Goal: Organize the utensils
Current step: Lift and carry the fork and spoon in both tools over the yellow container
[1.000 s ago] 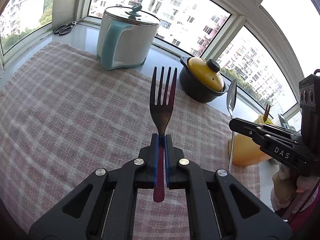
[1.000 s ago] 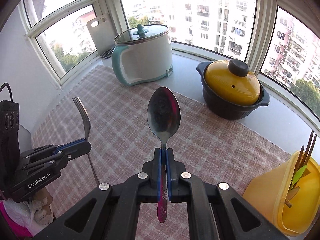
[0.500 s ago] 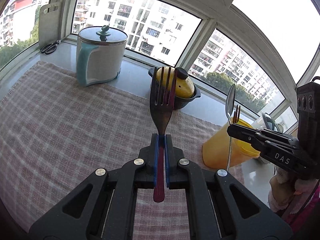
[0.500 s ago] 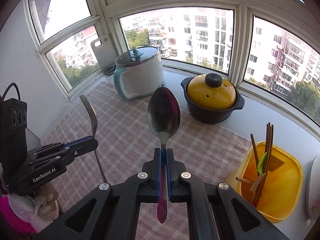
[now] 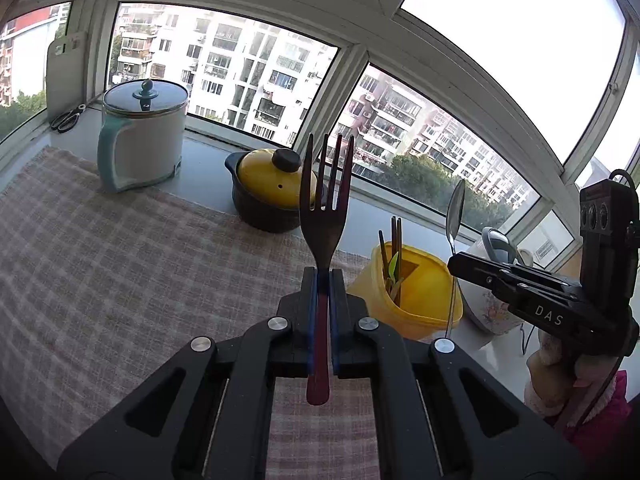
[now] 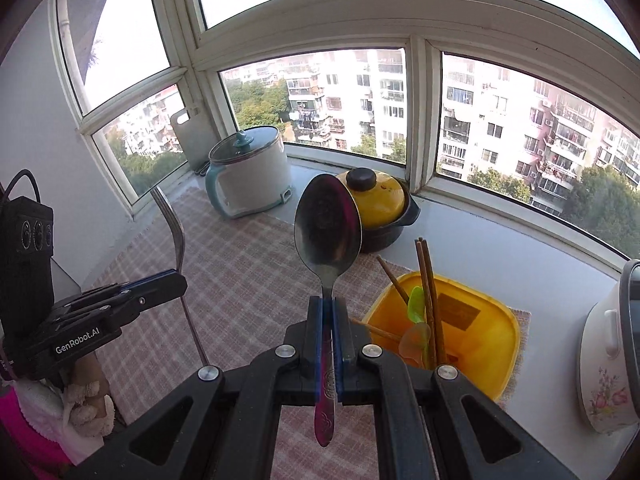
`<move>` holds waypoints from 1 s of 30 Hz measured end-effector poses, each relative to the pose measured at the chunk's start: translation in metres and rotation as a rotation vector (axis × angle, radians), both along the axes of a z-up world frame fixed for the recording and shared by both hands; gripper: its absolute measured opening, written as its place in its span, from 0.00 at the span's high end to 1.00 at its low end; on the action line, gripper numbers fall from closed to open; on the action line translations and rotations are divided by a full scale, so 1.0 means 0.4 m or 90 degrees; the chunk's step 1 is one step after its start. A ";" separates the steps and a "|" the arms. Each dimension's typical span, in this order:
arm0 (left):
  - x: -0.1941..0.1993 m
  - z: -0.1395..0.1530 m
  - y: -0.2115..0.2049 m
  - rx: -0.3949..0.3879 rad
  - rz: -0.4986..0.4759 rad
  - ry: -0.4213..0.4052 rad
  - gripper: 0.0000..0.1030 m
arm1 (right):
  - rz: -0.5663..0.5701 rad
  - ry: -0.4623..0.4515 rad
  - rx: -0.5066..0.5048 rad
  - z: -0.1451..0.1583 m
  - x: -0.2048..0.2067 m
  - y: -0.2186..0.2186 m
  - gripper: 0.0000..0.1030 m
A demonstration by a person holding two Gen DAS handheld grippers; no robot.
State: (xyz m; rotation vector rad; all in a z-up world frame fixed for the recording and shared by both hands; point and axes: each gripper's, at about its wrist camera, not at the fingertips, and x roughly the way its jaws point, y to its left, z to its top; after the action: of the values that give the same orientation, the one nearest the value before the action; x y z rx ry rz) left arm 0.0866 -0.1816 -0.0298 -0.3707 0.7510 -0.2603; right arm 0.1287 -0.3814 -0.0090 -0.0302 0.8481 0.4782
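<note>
Left gripper (image 5: pixel 324 276) clamps the fork (image 5: pixel 325 204) — tines up; right gripper (image 6: pixel 328 304) clamps the spoon (image 6: pixel 328 232) — bowl up.

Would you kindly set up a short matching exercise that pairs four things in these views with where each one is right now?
Things:
1. fork
2. spoon
3. chopsticks
4. scissors

Places:
A. standing in the yellow bin
B. lying on the sill by the white cutting board
C. clamped in the right gripper, bowl upward
D. clamped in the left gripper, tines upward

Pairs: 1-D, 2-C, 3-A, 4-B
</note>
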 end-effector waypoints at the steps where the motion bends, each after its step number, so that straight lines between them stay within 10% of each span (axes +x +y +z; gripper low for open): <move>1: 0.002 0.006 -0.014 -0.001 -0.002 -0.003 0.97 | -0.004 0.000 0.001 0.003 0.002 -0.016 0.98; 30: 0.181 0.039 -0.333 0.037 -0.030 -0.050 0.97 | -0.049 -0.019 0.011 -0.011 0.157 -0.232 0.98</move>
State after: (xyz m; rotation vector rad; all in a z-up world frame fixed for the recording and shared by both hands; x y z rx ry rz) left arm 0.1590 -0.3150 -0.0143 -0.2858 0.6898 -0.2953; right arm 0.1913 -0.4741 -0.0136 0.0115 0.8127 0.4128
